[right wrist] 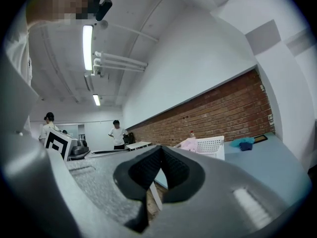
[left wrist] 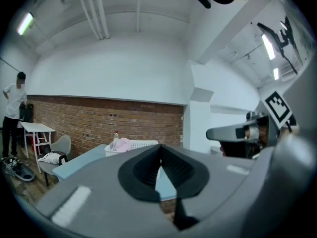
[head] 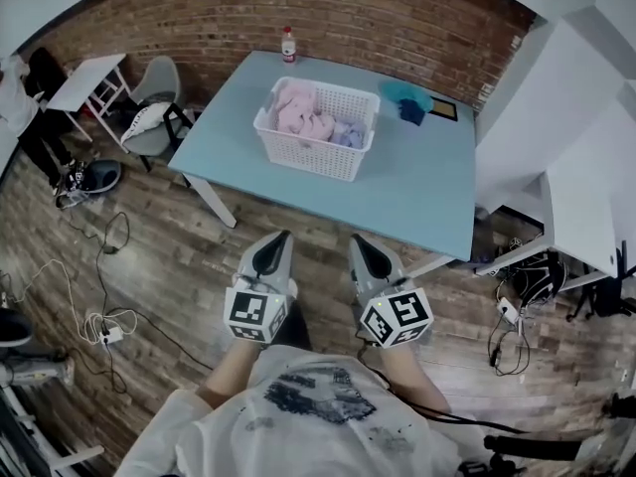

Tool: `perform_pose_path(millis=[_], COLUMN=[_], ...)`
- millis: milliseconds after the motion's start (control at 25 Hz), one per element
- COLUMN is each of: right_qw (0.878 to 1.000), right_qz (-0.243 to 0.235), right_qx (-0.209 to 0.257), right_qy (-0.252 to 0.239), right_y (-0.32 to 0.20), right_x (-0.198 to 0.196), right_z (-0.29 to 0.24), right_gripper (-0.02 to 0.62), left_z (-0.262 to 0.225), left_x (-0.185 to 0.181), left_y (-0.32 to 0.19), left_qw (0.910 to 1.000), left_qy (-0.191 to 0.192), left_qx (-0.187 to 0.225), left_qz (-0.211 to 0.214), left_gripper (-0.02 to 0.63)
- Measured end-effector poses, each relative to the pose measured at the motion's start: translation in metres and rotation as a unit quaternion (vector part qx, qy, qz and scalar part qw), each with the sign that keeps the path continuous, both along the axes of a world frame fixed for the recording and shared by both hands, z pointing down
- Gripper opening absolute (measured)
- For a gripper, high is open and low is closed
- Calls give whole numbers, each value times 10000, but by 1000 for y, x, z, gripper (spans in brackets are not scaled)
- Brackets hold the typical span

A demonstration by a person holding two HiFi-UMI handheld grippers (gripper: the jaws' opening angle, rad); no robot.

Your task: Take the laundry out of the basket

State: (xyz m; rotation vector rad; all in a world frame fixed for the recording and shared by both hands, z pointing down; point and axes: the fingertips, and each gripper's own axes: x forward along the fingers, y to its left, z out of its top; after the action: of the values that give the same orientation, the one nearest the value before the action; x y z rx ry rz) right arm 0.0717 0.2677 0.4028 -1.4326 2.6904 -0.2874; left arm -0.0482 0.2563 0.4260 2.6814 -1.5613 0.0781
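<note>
Left hand-held gripper (head: 277,240) and right hand-held gripper (head: 362,245) hang side by side over the wooden floor (head: 179,266), each with its 2 jaws together on nothing. Pink and lavender laundry (head: 308,117) lies heaped in the white basket (head: 310,159) on the light-blue table (head: 417,192), well apart from both.

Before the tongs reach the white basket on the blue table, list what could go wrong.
1. The left tongs and right tongs are both shut and empty; unless opened, they would likely push the pink laundry rather than grip it.
2. The white perforated plastic basket looks light; tugging clothes may drag or tip it on the light blue table.
3. The red-capped bottle stands just behind the basket; a shoved basket could topple it.
</note>
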Motion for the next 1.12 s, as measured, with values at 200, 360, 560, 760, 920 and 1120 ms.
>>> perform_pose_path(millis=[200, 360, 560, 760, 920, 1120], right_qw=[9996, 9987, 9972, 9954, 9940, 9938], right_qz=[208, 413, 623, 821, 947, 993], right_qx=[-176, -301, -411, -475, -532, -498], right_qy=[45, 57, 98, 135, 151, 102], right_y=[-89, -159, -231, -280, -306, -336], right_x=[-25, -42, -66, -74, -68, -58], right_z=[2, 3, 6, 4, 7, 4], right_gripper=[-2, -2, -2, -2, -2, -2], left_z=[2, 1, 5, 8, 9, 11], left_x=[-22, -39, -61, -69, -62, -50], left_y=[-94, -168, -244, -300, -326, -352], left_qw=[9995, 9986, 9969, 9950, 9937, 9929], left_qy=[9, 9, -22, -52, -62, -139], left_qx=[-147, -230, -280, -360, -412, -461], left_qz=[277, 486, 729, 929, 1037, 1091], left_gripper=[-11, -11, -11, -11, -11, -11])
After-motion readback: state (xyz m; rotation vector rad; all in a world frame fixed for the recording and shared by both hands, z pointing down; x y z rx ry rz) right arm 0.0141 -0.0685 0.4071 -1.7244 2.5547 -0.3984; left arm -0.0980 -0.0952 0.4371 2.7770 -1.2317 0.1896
